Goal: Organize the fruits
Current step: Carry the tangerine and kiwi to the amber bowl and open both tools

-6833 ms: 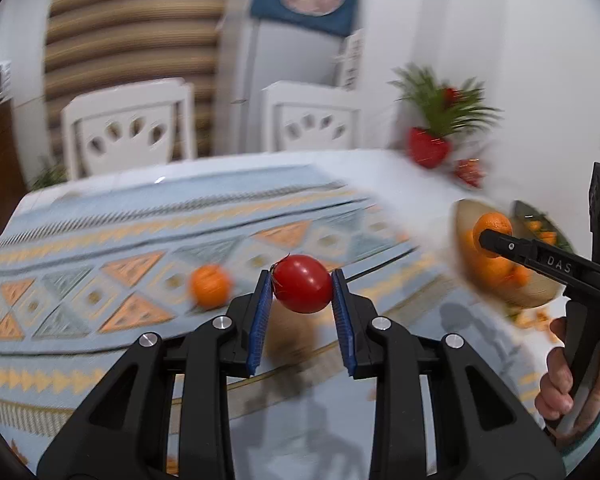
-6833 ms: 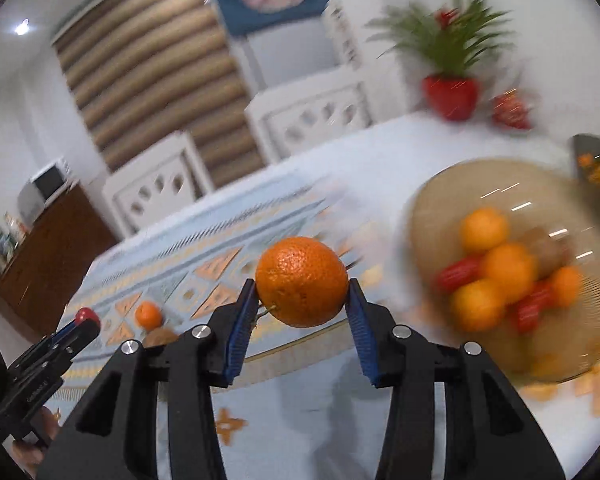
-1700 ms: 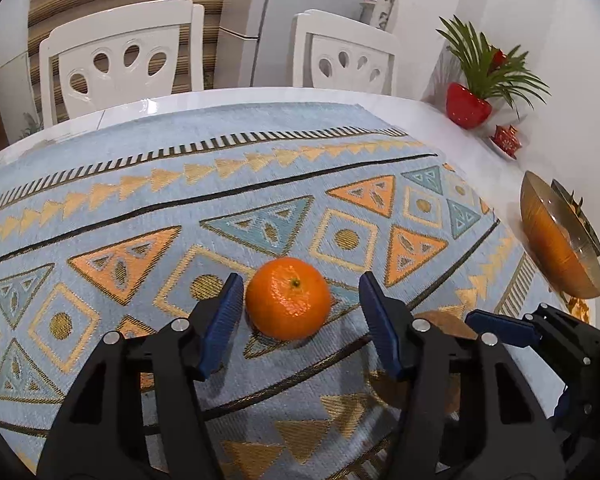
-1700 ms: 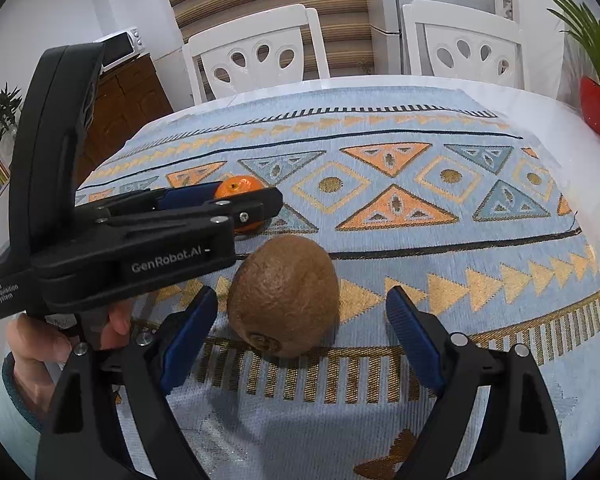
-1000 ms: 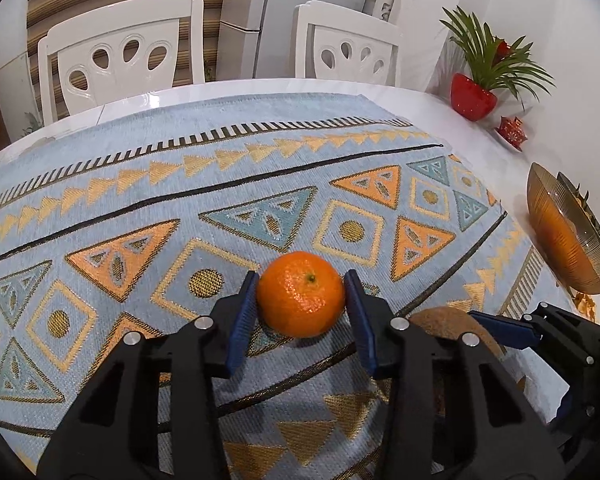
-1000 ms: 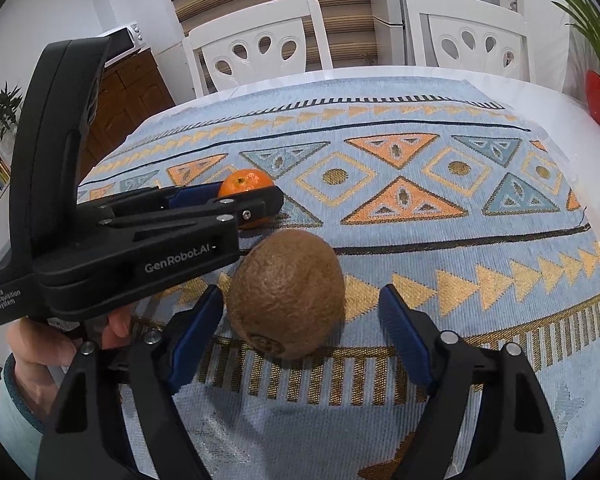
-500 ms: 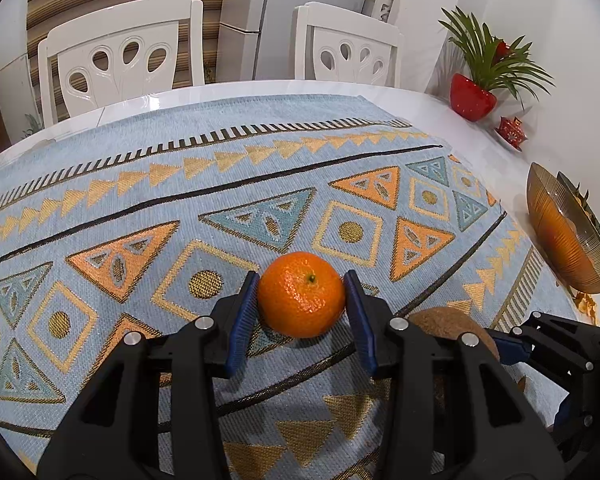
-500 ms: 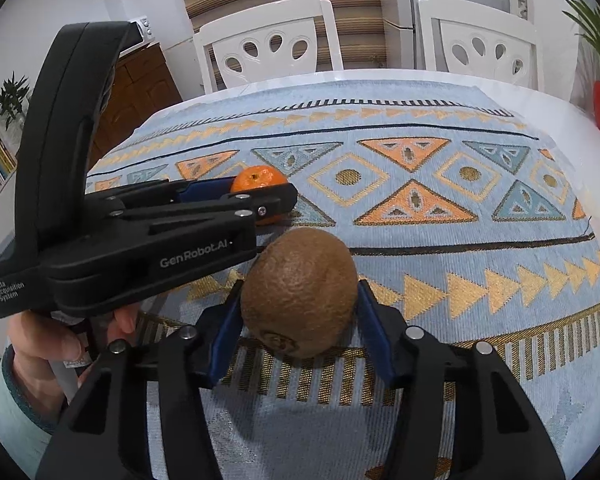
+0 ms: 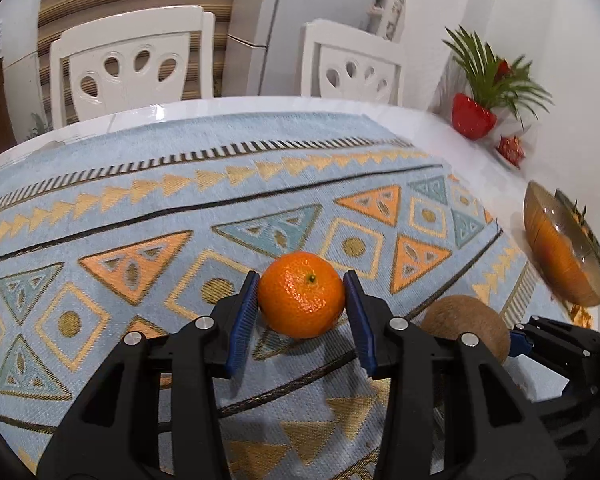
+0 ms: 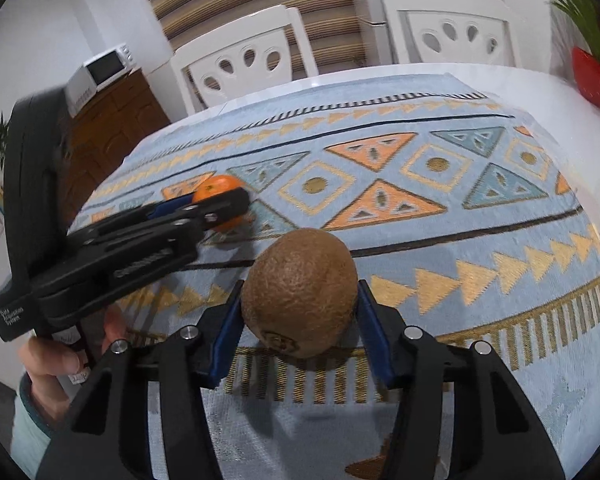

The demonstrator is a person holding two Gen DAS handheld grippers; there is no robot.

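Blue pads of the left tool (image 9: 301,312) are clamped on both sides of an orange (image 9: 301,294), which looks just barely off the patterned cloth (image 9: 148,216) on the tabletop (image 9: 460,148). Right tool (image 10: 300,320) has a kiwi (image 10: 300,290) pinched the same way, just right of the orange. Further right, near the edge, sits a gold bowl (image 9: 556,256) with a potted plant (image 9: 484,96) behind it.
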